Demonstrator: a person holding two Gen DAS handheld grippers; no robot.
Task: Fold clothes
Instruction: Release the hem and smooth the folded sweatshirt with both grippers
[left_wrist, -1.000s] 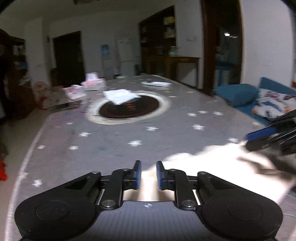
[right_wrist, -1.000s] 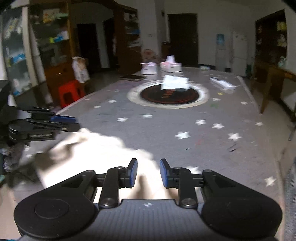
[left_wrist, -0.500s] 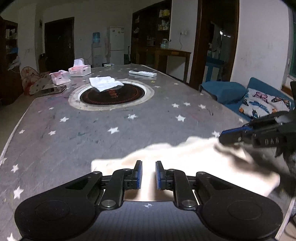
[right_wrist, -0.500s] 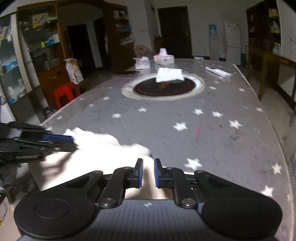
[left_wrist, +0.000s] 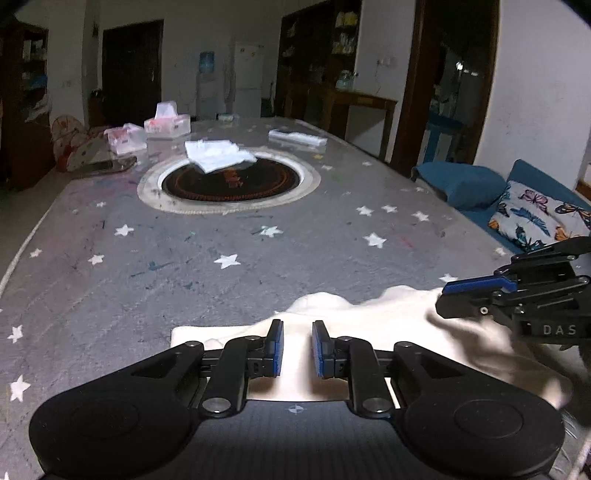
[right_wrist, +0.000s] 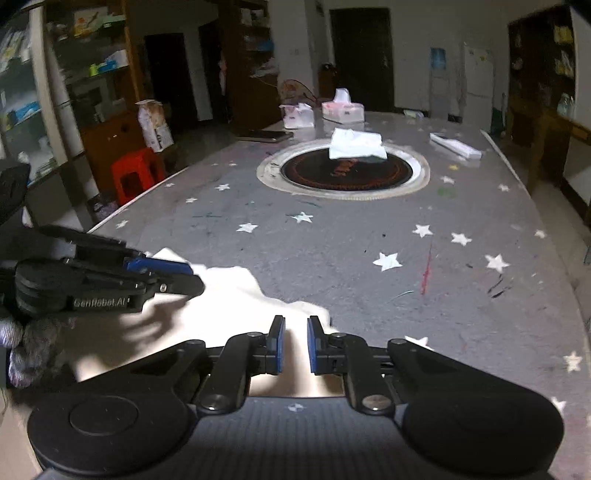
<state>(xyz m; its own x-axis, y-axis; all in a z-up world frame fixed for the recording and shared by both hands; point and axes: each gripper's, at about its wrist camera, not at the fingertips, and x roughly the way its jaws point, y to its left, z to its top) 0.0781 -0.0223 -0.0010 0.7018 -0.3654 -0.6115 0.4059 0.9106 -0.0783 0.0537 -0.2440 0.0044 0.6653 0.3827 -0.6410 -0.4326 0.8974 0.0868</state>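
Left tongs (left_wrist: 297, 347): low in the frame's centre, angled down over the cream garment (left_wrist: 369, 321); jaws narrow and opening, cloth lying beneath the gap, pads not seen pressing it.
Right tongs (right_wrist: 292, 344): same downward tilt, bottom centre of their own view; jaws nearly closed, a slim gap left, over the garment's edge; whether cloth is pinched cannot be told.
Garment place: on the near end of the star-patterned worktop (left_wrist: 221, 266), spread across the lower frame, rumpled along its far edge.
Left view only: right tongs (left_wrist: 476, 295) enter from the right edge, fingers level over the cloth; blue sofa (left_wrist: 465, 184) and butterfly pillow (left_wrist: 535, 218) at right.
Right view only: left tongs (right_wrist: 162, 273) reach in from the left edge above the garment (right_wrist: 229, 295); red stool (right_wrist: 135, 173) at left.
Both views: white cloth (left_wrist: 218, 155) on the dark round inset (left_wrist: 229, 181) farther up the worktop.
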